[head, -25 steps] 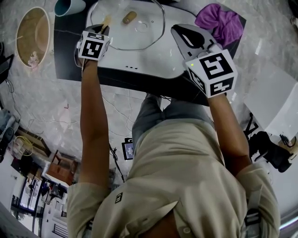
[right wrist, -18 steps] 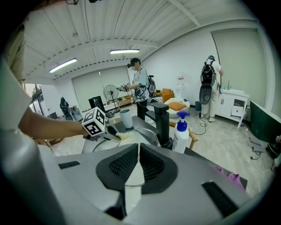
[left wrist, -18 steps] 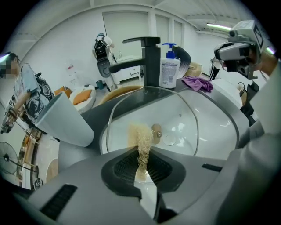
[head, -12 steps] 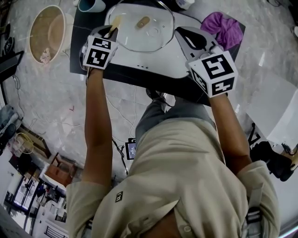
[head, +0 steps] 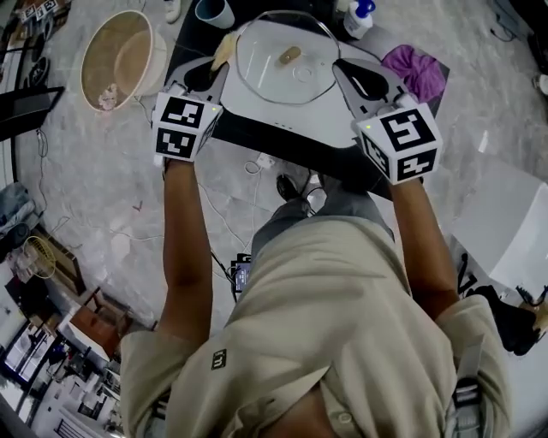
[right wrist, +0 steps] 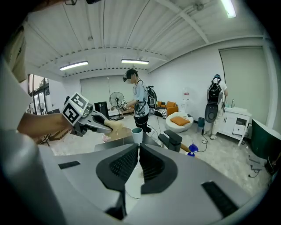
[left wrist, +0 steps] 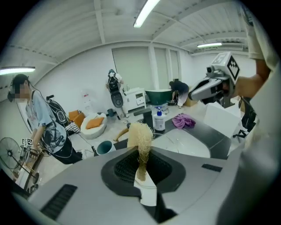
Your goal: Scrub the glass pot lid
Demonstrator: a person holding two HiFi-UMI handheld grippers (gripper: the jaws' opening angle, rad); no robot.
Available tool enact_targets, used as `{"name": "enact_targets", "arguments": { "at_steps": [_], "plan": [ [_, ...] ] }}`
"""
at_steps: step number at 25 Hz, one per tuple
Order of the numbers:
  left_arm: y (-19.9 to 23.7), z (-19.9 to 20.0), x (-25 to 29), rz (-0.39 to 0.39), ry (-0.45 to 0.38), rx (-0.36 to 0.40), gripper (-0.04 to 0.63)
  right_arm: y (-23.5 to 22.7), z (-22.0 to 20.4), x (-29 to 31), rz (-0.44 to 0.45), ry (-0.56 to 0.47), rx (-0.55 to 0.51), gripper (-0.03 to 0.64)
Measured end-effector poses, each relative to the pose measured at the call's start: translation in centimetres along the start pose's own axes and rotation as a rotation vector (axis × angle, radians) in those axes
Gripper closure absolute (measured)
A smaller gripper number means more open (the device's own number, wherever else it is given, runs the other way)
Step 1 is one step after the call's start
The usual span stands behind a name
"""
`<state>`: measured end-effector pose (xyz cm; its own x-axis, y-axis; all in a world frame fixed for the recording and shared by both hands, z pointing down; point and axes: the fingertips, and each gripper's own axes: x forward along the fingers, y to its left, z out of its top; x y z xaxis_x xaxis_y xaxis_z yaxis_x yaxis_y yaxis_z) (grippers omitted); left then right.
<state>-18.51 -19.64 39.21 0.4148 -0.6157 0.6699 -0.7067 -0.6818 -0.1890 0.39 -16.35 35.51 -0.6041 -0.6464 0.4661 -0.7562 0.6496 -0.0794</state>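
Note:
The round glass pot lid (head: pixel 267 73) with a small wooden knob (head: pixel 289 56) lies on a white board (head: pixel 257 115) over the dark table. My left gripper (head: pixel 214 70) is shut on a tan loofah scrubber (head: pixel 223 49), which sits just off the lid's left rim. In the left gripper view the loofah (left wrist: pixel 140 136) stands up between the jaws of the left gripper (left wrist: pixel 141 163), with the lid (left wrist: pixel 182 143) beyond it. My right gripper (head: pixel 342 67) hovers at the lid's right rim. In the right gripper view the right gripper (right wrist: pixel 138 149) is shut with nothing in it.
A teal cup (head: pixel 214 12) and a soap bottle (head: pixel 360 19) stand at the table's far edge. A purple cloth (head: pixel 415 68) lies at the right. A tan basket (head: pixel 120 56) sits on the floor at the left, a white box (head: pixel 505 214) at the right.
The left gripper with the loofah has drawn back from over the lid's left edge to just outside the rim. The head view has shifted, so the table sits further right and higher.

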Motion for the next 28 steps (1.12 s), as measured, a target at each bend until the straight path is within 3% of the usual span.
{"name": "enact_targets", "arguments": {
  "at_steps": [10, 16, 24, 28],
  "plan": [
    [-2.0, 4.6, -15.2, 0.025, -0.334, -0.104, 0.557, 6.9, 5.4, -5.4, 0.040, -0.102, -0.105, 0.591],
    [-2.6, 5.2, -24.0, 0.091, -0.508, -0.096, 0.557, 11.8, 8.6, -8.7, 0.074, -0.160, -0.173, 0.592],
    [-4.7, 5.2, -31.3, 0.156, -0.611, -0.068, 0.556, 16.3, 11.0, -12.6, 0.093, -0.194, -0.262, 0.594],
    [-5.9, 3.4, -33.4, 0.163, -0.562, -0.062, 0.556, 18.3, 11.9, -14.2, 0.101, -0.209, -0.305, 0.594]
  ]
}}
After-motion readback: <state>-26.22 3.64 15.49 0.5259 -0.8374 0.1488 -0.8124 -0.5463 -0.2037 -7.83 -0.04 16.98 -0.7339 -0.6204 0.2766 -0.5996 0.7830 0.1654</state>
